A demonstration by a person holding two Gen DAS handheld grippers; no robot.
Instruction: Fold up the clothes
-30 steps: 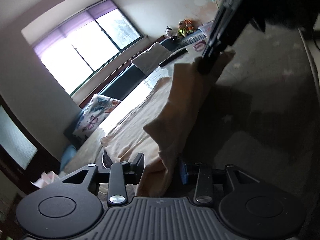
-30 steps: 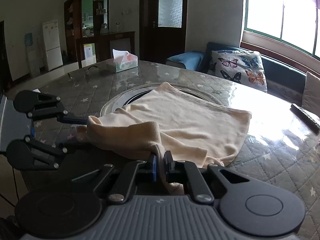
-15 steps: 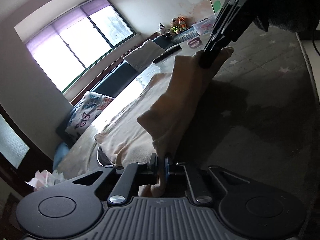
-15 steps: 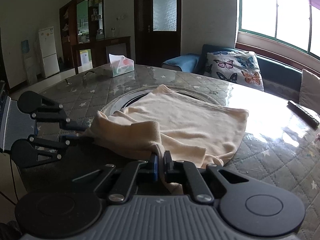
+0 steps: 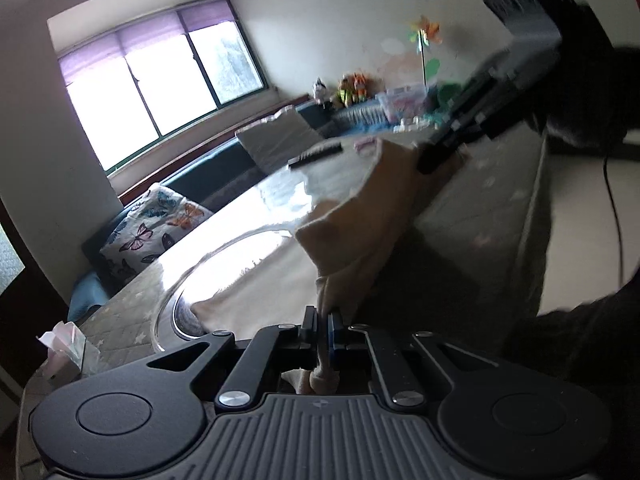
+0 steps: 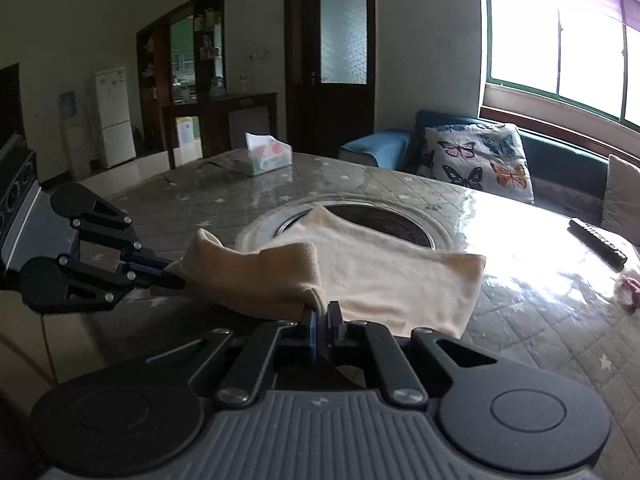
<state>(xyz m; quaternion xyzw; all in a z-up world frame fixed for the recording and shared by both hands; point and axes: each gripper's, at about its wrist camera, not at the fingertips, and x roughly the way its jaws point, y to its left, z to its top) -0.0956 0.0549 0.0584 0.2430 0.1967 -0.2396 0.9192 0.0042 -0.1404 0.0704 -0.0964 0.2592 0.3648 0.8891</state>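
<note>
One garment (image 6: 384,276), two hand-held grippers (image 6: 322,316) (image 5: 324,320)

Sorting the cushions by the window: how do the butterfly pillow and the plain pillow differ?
The butterfly pillow is white with coloured butterflies; the plain pillow is beige and unpatterned. The butterfly pillow shows whole in the right wrist view, while the frame edge cuts off the plain pillow. Both lean on the dark bench beneath the window.

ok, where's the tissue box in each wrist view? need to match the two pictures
Left wrist: tissue box at the far lower left, on the table edge, partly cut off beside the claw body.
Right wrist: tissue box upper centre-left, on the far side of the table, before the dark door.
Shared landmark: butterfly pillow on the bench under the window.
</note>
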